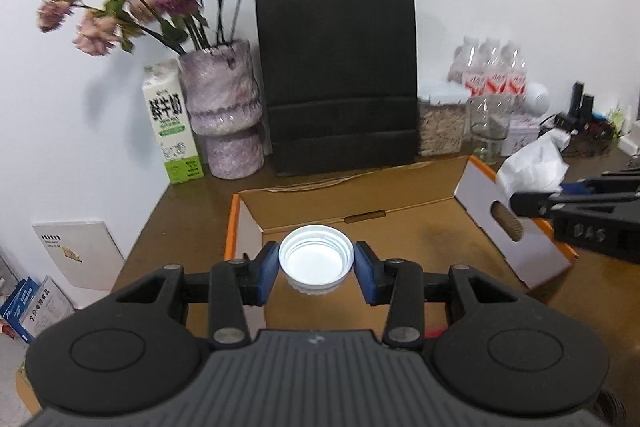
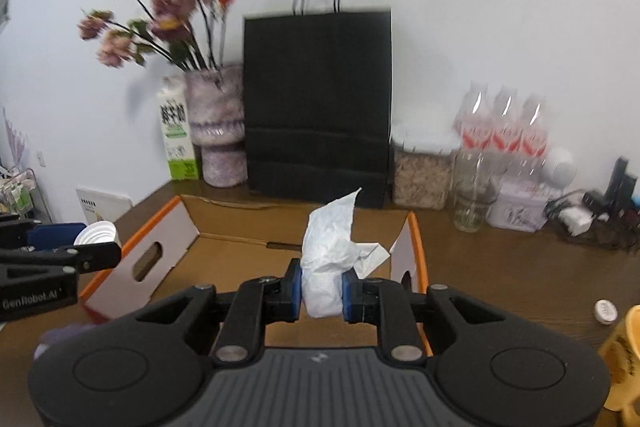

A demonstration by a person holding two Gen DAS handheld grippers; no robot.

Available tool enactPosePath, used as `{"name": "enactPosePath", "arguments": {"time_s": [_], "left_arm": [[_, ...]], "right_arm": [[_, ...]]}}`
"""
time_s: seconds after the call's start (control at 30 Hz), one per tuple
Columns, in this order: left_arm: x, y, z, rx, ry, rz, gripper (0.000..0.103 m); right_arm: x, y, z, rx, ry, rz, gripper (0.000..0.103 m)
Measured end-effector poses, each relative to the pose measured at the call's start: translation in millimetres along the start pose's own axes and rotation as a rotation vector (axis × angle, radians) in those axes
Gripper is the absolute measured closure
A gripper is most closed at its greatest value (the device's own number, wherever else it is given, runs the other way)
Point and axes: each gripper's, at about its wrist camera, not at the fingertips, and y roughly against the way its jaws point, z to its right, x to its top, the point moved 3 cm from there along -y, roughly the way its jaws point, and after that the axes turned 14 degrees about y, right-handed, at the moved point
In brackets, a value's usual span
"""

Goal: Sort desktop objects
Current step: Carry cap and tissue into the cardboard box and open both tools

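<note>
Brown table [image 1: 188,211] is the biggest thing we see, and it runs under everything. On it sits an open cardboard box [image 1: 400,223] with orange edges and its flaps up. Behind the box, by the white wall, we see a tall black paper bag [image 1: 336,75] standing straight. Just left of the bag is a purple vase [image 1: 224,115] with pink flowers, and a milk carton [image 1: 172,131] touches the vase on its left. To the right of the bag are a jar of grain [image 2: 420,175], a glass jar [image 2: 474,195] and some water bottles [image 2: 504,131].

Our right gripper [image 2: 320,291] is squeezed tight on a crumpled white tissue [image 2: 328,251], up over the box. Our left gripper [image 1: 316,269] is pinching a small white cap [image 1: 316,259] with its open side up, also over the box.
</note>
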Motion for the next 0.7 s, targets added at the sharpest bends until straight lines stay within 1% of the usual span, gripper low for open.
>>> {"name": "enactPosePath", "arguments": {"time_s": [0.1,0.17,0.4,0.5,0.57,0.63,0.67,0.7], "left_arm": [[8.6,-27.2,8.0,0.03,-0.017,-0.025,0.062],[11.6,-44.7,12.0,0.052,-0.022,-0.053,0.062],[19.7,-107.1,13.2,0.087,0.045,-0.242,0.062],[15.6,-125.5,9.8,0.114,0.067,-0.319,0.062],[10.8,-134.3,8.8,0.135,0.064,-0.352,0.062],[6.5,-140.2,7.1,0.138,0.067,-0.378,0.06],[4.7,-141.8,6.4,0.137,0.07,-0.385,0.059],[3.5,-143.2,5.6,0.141,0.071,-0.391,0.046]], "right_arm": [[6.7,-34.6,3.2,0.042,-0.047,-0.083,0.085],[7.7,-54.5,0.5,0.045,-0.049,-0.127,0.085],[2.4,-111.8,-7.6,0.044,-0.024,-0.267,0.085],[-0.7,-126.3,-5.6,0.042,-0.029,-0.311,0.085],[-3.5,-132.9,-5.2,0.045,-0.024,-0.344,0.085],[-5.8,-135.0,-4.6,0.042,-0.028,-0.364,0.08],[-6.7,-136.3,-4.6,0.044,-0.027,-0.371,0.075],[-8.0,-136.4,-4.6,0.046,-0.026,-0.38,0.056]]}}
